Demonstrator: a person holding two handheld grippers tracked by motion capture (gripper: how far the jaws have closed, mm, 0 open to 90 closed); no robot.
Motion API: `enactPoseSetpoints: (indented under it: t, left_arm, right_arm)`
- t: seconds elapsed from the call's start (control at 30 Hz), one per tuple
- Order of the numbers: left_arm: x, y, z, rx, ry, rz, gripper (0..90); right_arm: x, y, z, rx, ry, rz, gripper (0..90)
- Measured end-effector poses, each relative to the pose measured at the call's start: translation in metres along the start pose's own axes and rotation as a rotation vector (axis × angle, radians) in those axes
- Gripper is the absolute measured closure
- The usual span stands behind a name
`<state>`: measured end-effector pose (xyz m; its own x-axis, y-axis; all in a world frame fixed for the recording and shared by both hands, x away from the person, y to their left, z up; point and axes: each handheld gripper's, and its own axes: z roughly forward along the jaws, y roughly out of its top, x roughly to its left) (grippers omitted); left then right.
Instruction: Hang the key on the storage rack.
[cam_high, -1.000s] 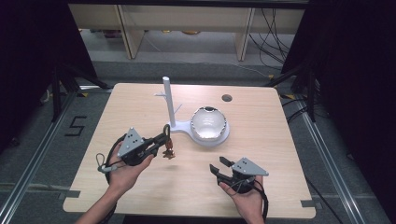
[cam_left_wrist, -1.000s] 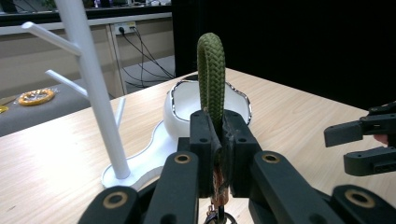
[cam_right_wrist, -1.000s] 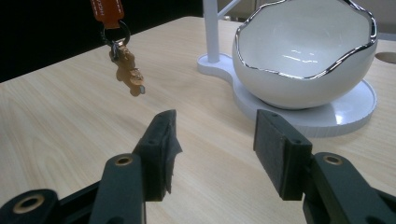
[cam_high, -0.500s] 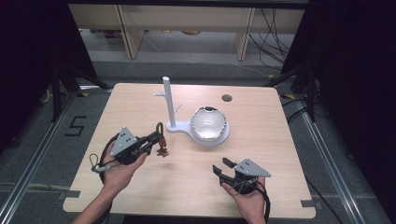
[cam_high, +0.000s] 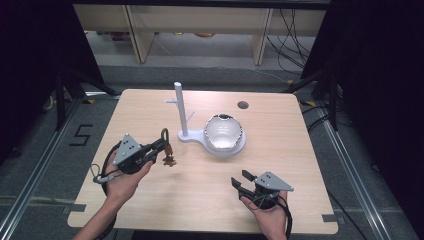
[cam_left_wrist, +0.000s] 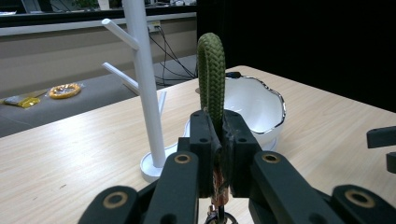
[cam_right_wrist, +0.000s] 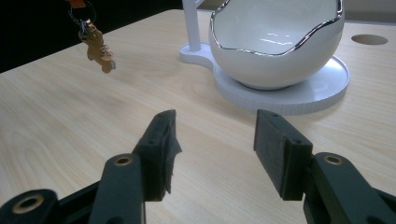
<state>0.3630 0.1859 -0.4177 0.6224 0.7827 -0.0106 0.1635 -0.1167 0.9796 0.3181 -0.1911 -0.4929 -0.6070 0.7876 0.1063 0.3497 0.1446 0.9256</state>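
Carrying the keychain toward the white stand (cam_high: 181, 114), the left gripper (cam_high: 161, 148) pinches its braided green loop (cam_left_wrist: 211, 77), the gingerbread charm (cam_high: 170, 160) dangling just above the table (cam_high: 280, 150). Next, I'd say: slip that loop over a slim peg. Right gripper (cam_high: 241, 181) waits, jaws spread and empty, near the glossy bowl (cam_high: 224, 132).

Black two-jaw left claw (cam_high: 161, 148), right claw (cam_high: 243, 180): brass screws, grey triangular plates, black cables.
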Motion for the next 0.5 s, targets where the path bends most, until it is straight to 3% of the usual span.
enactPoseSetpoints:
  t: [0.17, 0.3, 0.33, 0.4, 0.5]
  left_arm:
    - [0.003, 0.000, 0.000, 0.003, 0.013, 0.000, 83.1]
    - [0.007, 0.000, -0.001, 0.006, 0.030, 0.001, 83.1]
    - [0.008, 0.000, -0.001, 0.009, 0.039, 0.002, 83.1]
    - [0.010, 0.000, -0.001, 0.007, 0.048, 0.002, 83.1]
    - [0.011, 0.001, 0.000, 0.003, 0.055, 0.003, 83.1]
  right_arm:
    - [-0.001, -0.002, -0.002, -0.003, -0.011, 0.019, 49.8]
    - [-0.003, -0.002, -0.002, 0.003, -0.018, 0.006, 49.8]
    - [-0.001, -0.002, -0.003, 0.016, -0.008, 0.033, 49.8]
    - [-0.001, -0.003, -0.003, 0.004, -0.009, 0.034, 49.9]
    - [-0.003, -0.002, -0.004, 0.000, -0.024, 0.006, 49.9]
